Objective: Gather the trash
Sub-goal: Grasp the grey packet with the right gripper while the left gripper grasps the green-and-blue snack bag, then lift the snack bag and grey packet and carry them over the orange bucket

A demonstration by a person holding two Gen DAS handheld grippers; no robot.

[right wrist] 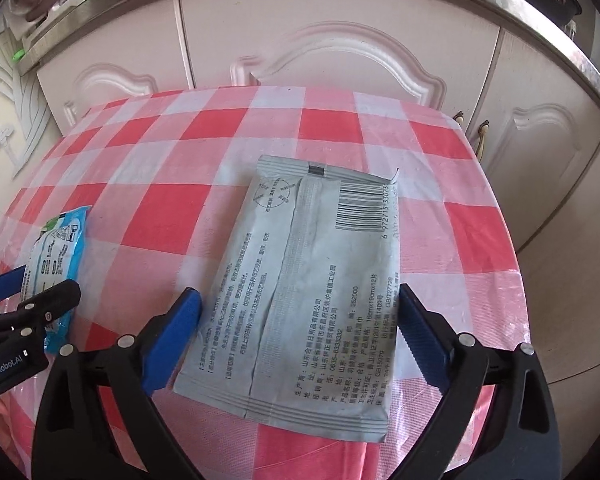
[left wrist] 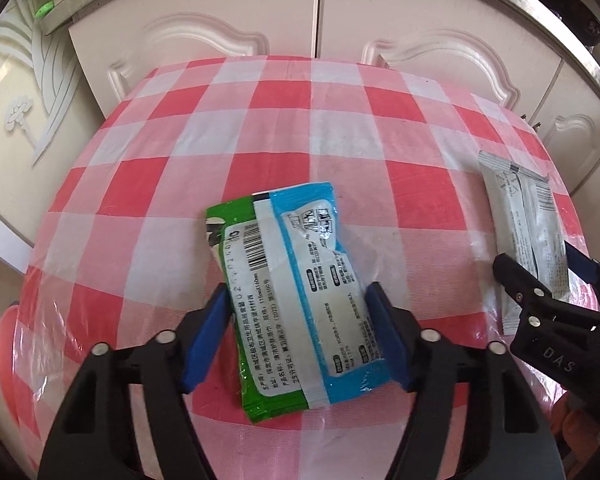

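Wrappers lie flat on the cloth (left wrist: 260, 128): blue pack (left wrist: 300, 280) between the spread left gripper (left wrist: 300, 340), grey pack (right wrist: 312, 280) between the spread right gripper (right wrist: 300, 336). Neither pinched yet. Close squarely across each width, then lift.

Checked tablecloth (left wrist: 284, 120); cream cabinets (right wrist: 340, 40)

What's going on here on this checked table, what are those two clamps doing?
A person is clearing trash with two handheld grippers. The left gripper has its jaws on either side of a blue and green wipes packet, and the right gripper brackets a flat grey packet. Both packets lie on the red-checked tablecloth; neither looks lifted yet, and the jaws are open.
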